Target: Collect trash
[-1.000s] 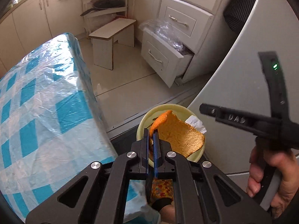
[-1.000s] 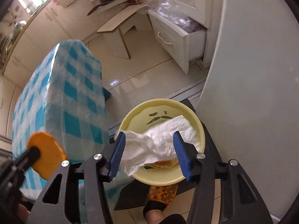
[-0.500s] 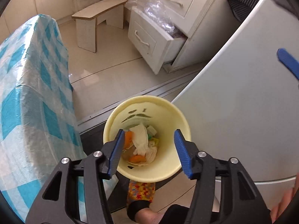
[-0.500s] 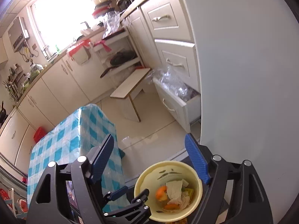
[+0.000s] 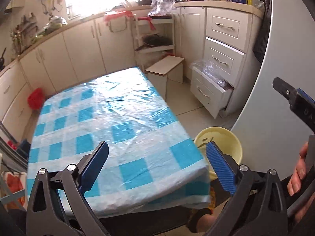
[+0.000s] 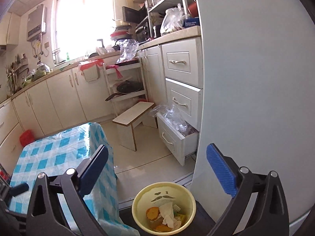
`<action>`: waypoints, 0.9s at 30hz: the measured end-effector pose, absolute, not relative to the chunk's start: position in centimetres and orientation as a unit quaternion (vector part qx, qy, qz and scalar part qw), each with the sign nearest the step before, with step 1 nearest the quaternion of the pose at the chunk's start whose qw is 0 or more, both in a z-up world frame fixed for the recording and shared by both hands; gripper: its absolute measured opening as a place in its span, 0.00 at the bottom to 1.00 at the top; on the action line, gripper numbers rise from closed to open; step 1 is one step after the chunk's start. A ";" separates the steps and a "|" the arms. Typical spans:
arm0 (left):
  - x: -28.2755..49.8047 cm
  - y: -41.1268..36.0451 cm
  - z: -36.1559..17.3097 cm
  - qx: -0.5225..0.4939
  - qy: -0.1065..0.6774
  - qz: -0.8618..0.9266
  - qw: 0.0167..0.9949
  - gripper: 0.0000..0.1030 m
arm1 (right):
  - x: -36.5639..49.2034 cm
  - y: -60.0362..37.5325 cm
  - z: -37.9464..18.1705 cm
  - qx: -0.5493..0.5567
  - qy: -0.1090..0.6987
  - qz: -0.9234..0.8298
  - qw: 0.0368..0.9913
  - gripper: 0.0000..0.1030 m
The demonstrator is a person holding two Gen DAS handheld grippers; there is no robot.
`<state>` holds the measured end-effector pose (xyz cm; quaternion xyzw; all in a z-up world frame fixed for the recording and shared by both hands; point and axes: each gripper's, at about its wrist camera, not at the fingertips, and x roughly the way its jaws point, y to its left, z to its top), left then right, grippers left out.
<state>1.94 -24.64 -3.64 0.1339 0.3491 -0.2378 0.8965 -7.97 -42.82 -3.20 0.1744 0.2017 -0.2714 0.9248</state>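
Both grippers lifted clear of yellow bin (image 6: 137, 206) since earlier frames; left gripper (image 5: 157, 167) and right gripper (image 6: 157, 171) jaws just opening, now wide, holding nothing. Bin upright on floor, mouth up, between checked table (image 6: 59, 157) edge and fridge (image 6: 256, 98). Tissue (image 6: 167, 214) and peel (image 6: 152, 212) inside. Floor beyond open.

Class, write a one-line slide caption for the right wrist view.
Open right tool above a round yellow plastic bin holding orange peel and crumpled white tissue.

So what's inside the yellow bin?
Inside the yellow bin lie orange peel pieces, a crumpled white tissue and small yellowish scraps. Whatever sits under the tissue is covered.
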 end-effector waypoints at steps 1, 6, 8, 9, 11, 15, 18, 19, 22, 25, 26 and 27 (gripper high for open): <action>1.5 -23.3 -3.1 0.134 0.345 -0.231 0.900 0.92 | -8.7 -41.5 -2.9 0.171 0.197 -0.266 0.928 0.93; -0.6 -17.5 -0.3 0.131 0.327 -0.213 0.911 0.92 | -11.5 -35.8 -0.6 0.142 0.170 -0.251 0.942 0.93; -1.4 -15.6 0.8 0.123 0.321 -0.211 0.915 0.92 | -12.3 -34.4 0.1 0.143 0.170 -0.237 0.946 0.93; -1.9 -14.7 1.3 0.118 0.318 -0.209 0.917 0.92 | -12.5 -33.7 0.5 0.142 0.171 -0.230 0.947 0.93; -2.8 -13.3 2.2 0.106 0.303 -0.207 0.924 0.93 | -13.1 -32.4 1.1 0.132 0.175 -0.221 0.950 0.93; -4.7 -10.6 3.4 0.084 0.266 -0.188 0.942 0.93 | -14.1 -30.7 1.8 0.131 0.179 -0.205 0.953 0.93; -5.2 -9.6 3.8 0.085 0.267 -0.188 0.941 0.93 | -14.9 -29.3 2.3 0.132 0.177 -0.196 0.955 0.93; -5.4 -9.3 3.9 0.088 0.266 -0.187 0.941 0.93 | -15.1 -28.8 2.5 0.131 0.175 -0.192 0.957 0.93; -5.5 -9.0 3.8 0.084 0.288 -0.193 0.934 0.93 | -15.5 -27.3 3.3 0.119 0.165 -0.182 0.962 0.93; -5.1 -8.6 3.2 0.093 0.327 -0.175 0.924 0.93 | -15.7 -25.9 4.0 0.103 0.155 -0.176 0.967 0.93; -5.0 -8.4 2.9 0.095 0.340 -0.162 0.922 0.93 | -15.8 -25.6 4.1 0.100 0.151 -0.176 0.968 0.93; -4.8 -8.2 2.7 0.096 0.348 -0.155 0.919 0.93 | -15.9 -25.4 4.3 0.097 0.148 -0.175 0.968 0.93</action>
